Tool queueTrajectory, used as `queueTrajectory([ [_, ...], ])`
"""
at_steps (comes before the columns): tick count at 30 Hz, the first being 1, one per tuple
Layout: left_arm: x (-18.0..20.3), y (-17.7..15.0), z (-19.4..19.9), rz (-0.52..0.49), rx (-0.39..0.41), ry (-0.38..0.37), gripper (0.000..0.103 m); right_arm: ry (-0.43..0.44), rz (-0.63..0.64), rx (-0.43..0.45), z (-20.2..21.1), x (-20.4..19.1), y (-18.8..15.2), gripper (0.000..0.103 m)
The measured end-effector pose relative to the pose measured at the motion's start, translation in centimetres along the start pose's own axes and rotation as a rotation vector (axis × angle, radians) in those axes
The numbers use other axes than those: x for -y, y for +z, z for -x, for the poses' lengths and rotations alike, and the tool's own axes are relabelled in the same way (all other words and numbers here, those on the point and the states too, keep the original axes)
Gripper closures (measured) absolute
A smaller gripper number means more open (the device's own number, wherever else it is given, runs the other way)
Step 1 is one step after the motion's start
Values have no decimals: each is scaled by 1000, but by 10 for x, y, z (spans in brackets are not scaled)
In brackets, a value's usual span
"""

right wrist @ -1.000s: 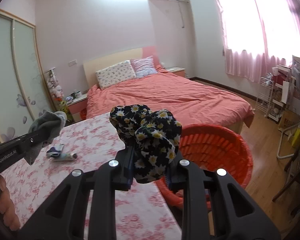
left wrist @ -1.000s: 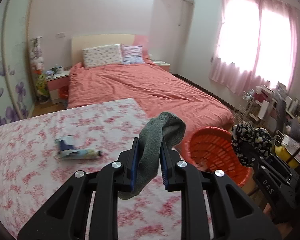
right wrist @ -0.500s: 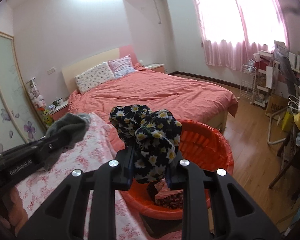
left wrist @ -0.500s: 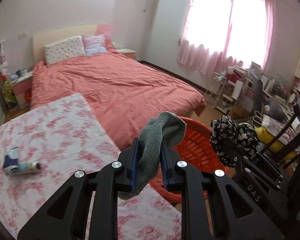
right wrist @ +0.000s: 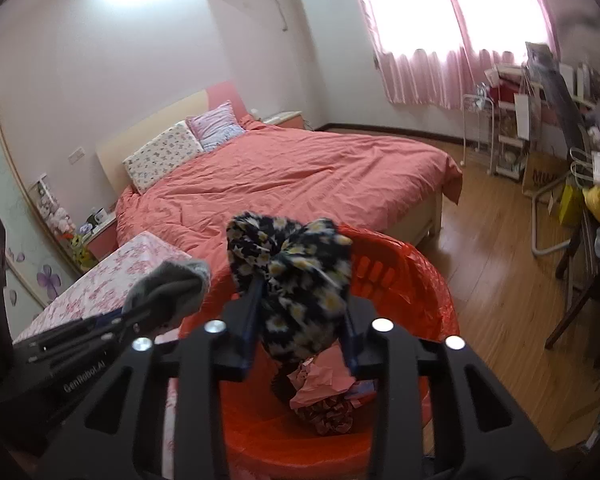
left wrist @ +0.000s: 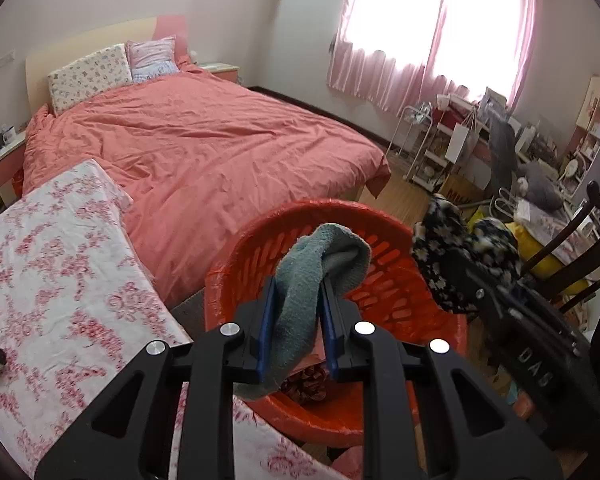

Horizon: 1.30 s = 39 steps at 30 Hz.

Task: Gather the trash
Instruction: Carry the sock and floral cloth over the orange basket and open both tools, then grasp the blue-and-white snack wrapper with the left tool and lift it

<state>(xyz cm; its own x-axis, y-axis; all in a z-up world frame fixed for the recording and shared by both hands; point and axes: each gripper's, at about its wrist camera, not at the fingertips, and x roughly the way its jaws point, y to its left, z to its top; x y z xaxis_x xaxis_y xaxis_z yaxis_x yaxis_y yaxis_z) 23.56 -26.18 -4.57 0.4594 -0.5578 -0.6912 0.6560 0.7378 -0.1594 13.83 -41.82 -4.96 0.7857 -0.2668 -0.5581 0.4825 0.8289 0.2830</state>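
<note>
Left tongs (left wrist: 296,320) easing off grey sock (left wrist: 320,264) | right tongs (right wrist: 300,320) parting, daisy cloth (right wrist: 296,276) between | basket (right wrist: 416,280) trash: right view only

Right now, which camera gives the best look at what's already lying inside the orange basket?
The right wrist view: it looks down into the orange basket, showing crumpled pink paper and a dark patterned wad on its floor. The left wrist view shows the basket's rim and slatted wall, but the grey sock hides most of the contents.
</note>
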Motion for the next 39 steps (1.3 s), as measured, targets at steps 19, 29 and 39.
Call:
queueTrajectory([
  [19, -74, -27, 47, 66, 24, 314, 32, -21, 92, -35, -4, -33, -25, 37],
  [29, -199, -45, 121, 265, 87, 681, 21, 89, 244, -104, 2, -116, -57, 33],
  [39, -295, -60, 99, 431, -57, 715, 29, 145, 340, -163, -8, -172, -82, 33],
])
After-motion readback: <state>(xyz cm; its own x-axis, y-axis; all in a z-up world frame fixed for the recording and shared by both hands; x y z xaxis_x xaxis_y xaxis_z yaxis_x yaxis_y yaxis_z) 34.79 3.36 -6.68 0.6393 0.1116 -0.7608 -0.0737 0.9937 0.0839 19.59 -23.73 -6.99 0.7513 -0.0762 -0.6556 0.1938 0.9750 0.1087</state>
